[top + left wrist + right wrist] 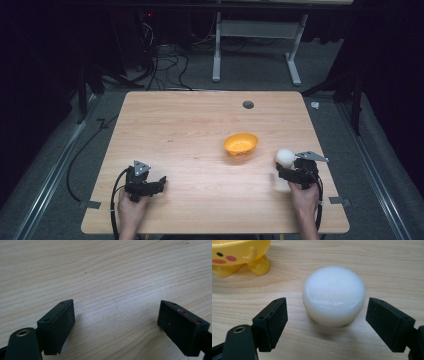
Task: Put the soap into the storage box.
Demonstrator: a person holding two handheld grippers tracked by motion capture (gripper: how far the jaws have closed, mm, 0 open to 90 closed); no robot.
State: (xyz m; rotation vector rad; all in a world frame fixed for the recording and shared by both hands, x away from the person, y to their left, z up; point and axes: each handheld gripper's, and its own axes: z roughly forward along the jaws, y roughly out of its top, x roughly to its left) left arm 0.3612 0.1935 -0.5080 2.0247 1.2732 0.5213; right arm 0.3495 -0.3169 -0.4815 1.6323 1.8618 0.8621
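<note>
A white, rounded, dome-like object [285, 157] [334, 296] rests on the wooden table [190, 130] at the right. My right gripper [289, 170] [327, 323] stands open just short of it, one jaw on either side, touching nothing. A yellow bowl [241, 144] with a painted face and small feet [238, 255] sits a little left of and beyond the white object. My left gripper [159, 183] [116, 326] is open over bare wood near the front left of the table, with nothing between its jaws.
A grey round grommet [248, 104] is set in the table near its far edge. Beyond the table stand a white desk frame [257, 45] and loose cables [165, 62] on the floor. A cable [116, 200] trails from the left gripper.
</note>
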